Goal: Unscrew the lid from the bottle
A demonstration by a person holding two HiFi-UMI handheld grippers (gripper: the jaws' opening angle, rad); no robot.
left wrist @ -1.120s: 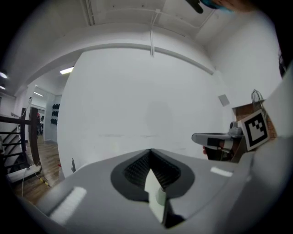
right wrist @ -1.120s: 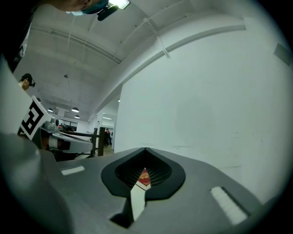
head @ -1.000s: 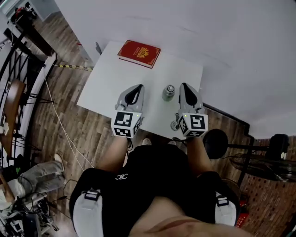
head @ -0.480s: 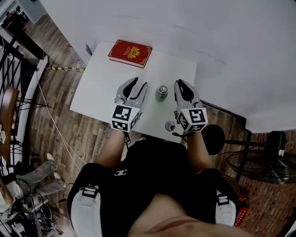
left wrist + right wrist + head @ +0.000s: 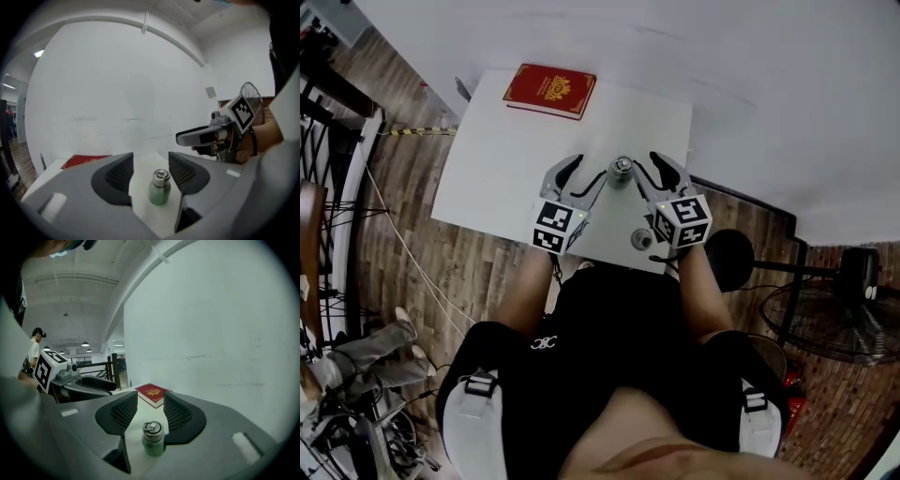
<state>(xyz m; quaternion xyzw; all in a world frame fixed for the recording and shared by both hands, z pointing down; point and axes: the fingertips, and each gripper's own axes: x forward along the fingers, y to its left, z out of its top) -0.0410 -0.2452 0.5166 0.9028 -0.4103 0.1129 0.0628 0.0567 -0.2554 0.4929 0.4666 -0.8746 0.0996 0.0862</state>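
Bottle (image 5: pixel 622 171) upright on table (image 5: pixel 516 131), lid (image 5: pixel 161 176) on. Left gripper (image 5: pixel 584 172) and right gripper (image 5: pixel 649 172) flank it. Both jaws have just been opening and frame it ungripped, probably one for body, one for lid.

Right gripper (image 5: pixel 150 406) up close, and its jaws have just been opening: they stand apart, and a small green bottle (image 5: pixel 153 445) stands upright in the gap, neither pad touching it. Its metal lid (image 5: pixel 151 428), with a ring on top, is on. White worktop (image 5: pixel 145 414) under the bottle. Beyond the bottle, a red book (image 5: pixel 153 393) lies flat. Left of the bottle comes the left gripper (image 5: pixel 101 384), jaws just been opening too; what's between them can't be told here. Far left behind it, a person (image 5: pixel 33 348) stands.
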